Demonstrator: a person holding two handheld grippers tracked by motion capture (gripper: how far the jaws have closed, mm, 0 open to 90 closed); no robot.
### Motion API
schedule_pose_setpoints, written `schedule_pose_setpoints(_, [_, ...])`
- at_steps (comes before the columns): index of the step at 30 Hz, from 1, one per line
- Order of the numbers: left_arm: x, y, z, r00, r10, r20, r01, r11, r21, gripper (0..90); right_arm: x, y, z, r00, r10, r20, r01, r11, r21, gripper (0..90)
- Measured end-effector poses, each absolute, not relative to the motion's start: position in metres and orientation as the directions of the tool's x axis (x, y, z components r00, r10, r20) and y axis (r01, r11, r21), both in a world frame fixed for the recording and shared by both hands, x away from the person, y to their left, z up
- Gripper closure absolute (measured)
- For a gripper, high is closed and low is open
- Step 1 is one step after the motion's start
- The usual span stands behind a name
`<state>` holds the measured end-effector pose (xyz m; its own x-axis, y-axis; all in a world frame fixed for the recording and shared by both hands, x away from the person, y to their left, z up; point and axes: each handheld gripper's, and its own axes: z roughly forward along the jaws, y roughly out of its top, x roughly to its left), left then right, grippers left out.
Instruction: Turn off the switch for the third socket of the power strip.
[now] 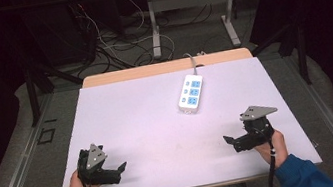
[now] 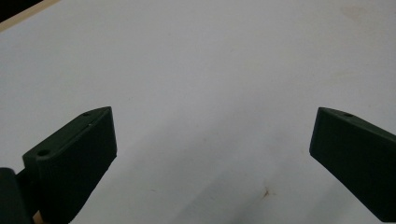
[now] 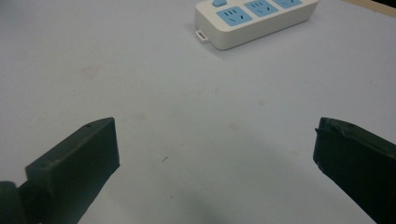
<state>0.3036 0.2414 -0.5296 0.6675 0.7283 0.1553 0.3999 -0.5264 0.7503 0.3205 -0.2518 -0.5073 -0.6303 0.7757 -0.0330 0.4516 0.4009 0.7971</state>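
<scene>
Forearms low at near edge of table [image 1: 121, 110]. Left gripper [image 1: 116, 171] and right gripper [image 1: 230, 140] both gaping, empty. Power strip [image 1: 191, 93] lies beyond, toward far edge, long axis running away from person. Right gripper nearer strip.

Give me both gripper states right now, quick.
Left gripper: open, holding nothing, over the bare white table.
Right gripper: open, holding nothing, short of the power strip.

table [image 1: 121, 110]: white top, wood far edge | on it: power strip [image 1: 191, 92], far-centre
</scene>
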Motion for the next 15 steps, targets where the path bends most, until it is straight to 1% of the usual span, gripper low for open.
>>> schedule_pose_setpoints(2, [0.304,0.242,-0.529,0.668,0.725,0.17,0.393,-0.537,0.747,0.6,0.317,-0.254,-0.51,-0.623,0.781,-0.04,0.445,0.395,0.804,0.0])
schedule_pose_setpoints(4, [0.304,0.241,-0.53,0.667,0.729,0.155,0.401,-0.526,0.75,0.6,0.312,-0.255,-0.511,-0.617,0.786,-0.043,0.448,0.395,0.802,0.0])
schedule_pose_setpoints(13, [0.304,0.242,-0.529,0.667,0.726,0.168,0.393,-0.533,0.749,0.6,0.297,-0.262,-0.515,-0.607,0.793,-0.055,0.439,0.392,0.808,0.0])
schedule_pose_setpoints(15, [0.304,0.241,-0.53,0.666,0.729,0.157,0.4,-0.527,0.75,0.6,0.296,-0.262,-0.515,-0.605,0.794,-0.053,0.44,0.39,0.809,0.0])
